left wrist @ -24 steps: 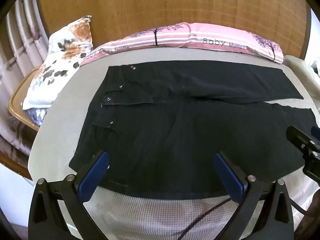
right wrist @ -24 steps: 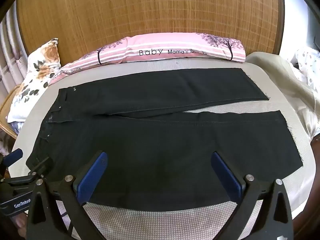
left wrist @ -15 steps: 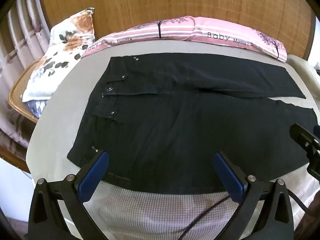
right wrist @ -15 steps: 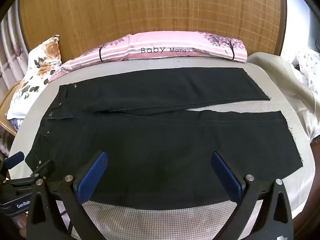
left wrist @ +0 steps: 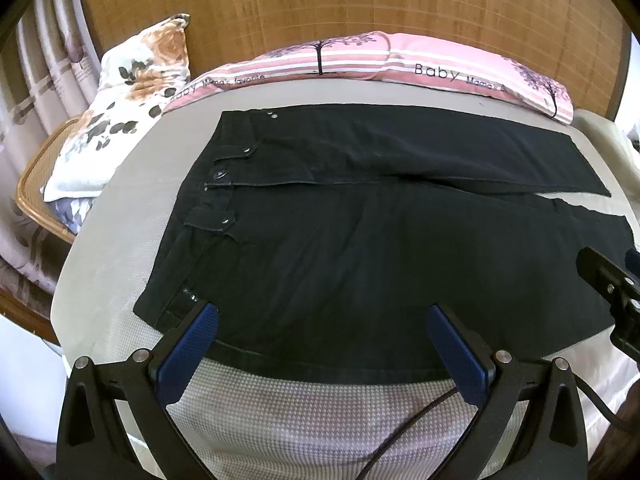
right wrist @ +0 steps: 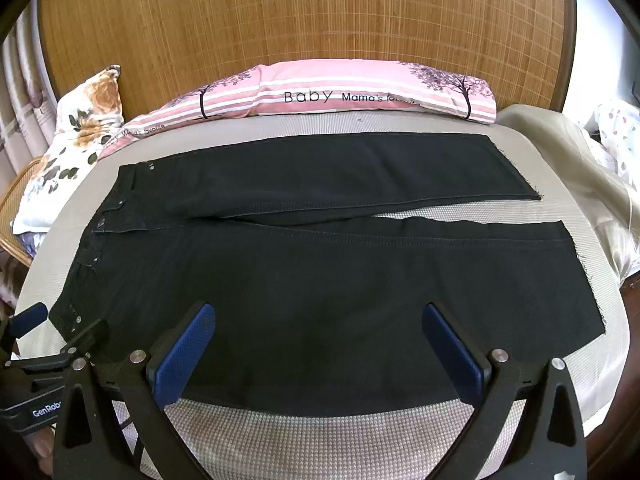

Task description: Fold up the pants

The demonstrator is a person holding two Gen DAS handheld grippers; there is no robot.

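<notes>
Black pants point(left wrist: 360, 240) lie flat on the bed, waistband to the left, both legs spread out to the right. They also show in the right wrist view point(right wrist: 320, 272). My left gripper point(left wrist: 322, 320) is open and empty, over the near edge of the pants by the waistband corner. My right gripper point(right wrist: 320, 320) is open and empty, over the near edge of the near leg. The right gripper's body shows at the right edge of the left wrist view point(left wrist: 612, 292). The left gripper shows at the lower left of the right wrist view point(right wrist: 48, 344).
A pink striped pillow point(right wrist: 352, 92) lies along the back of the bed against a woven headboard point(right wrist: 304, 16). A floral cushion point(left wrist: 120, 120) sits at the back left on a rattan chair point(left wrist: 36, 200). Beige bedding point(right wrist: 560, 148) is bunched at the right.
Both grippers have moved forward and down a little toward the near edge of the pants. The pants have not moved. Both grippers stay open.
</notes>
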